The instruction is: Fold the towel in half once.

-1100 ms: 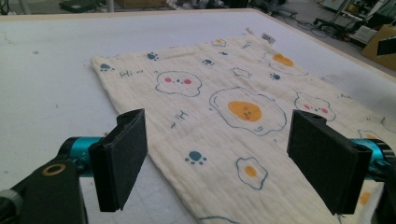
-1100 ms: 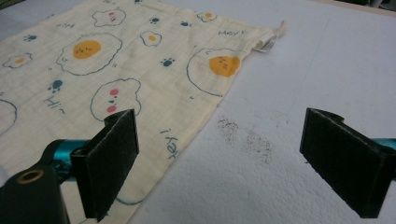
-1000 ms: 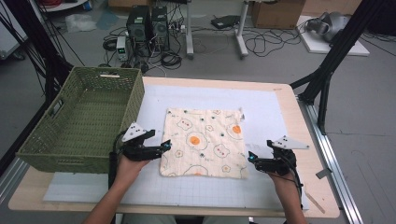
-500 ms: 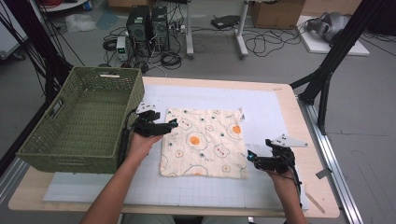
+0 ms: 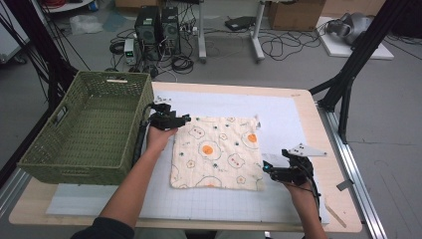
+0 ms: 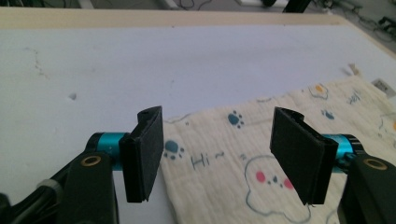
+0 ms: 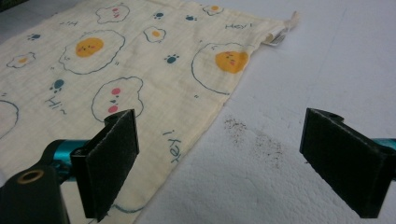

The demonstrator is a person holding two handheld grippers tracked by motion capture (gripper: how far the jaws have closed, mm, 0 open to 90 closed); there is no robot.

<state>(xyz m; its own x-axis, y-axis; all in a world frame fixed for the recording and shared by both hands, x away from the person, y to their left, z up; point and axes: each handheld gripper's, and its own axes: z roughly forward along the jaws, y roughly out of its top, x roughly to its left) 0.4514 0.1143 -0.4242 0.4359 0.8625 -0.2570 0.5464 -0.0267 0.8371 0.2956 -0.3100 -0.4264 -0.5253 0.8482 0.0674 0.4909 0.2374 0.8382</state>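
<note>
While both jaws gape, cloth (image 6: 261,154) corners seemingly lie between them, ungripped.

A lab: computer towers (image 5: 158,27) stand on the bare floor among loose cables (image 5: 278,47), black rig struts (image 5: 356,62) (angled like tripod legs) flank the counter (image 5: 303,99), cardboard boxes (image 5: 293,12) behind.
</note>
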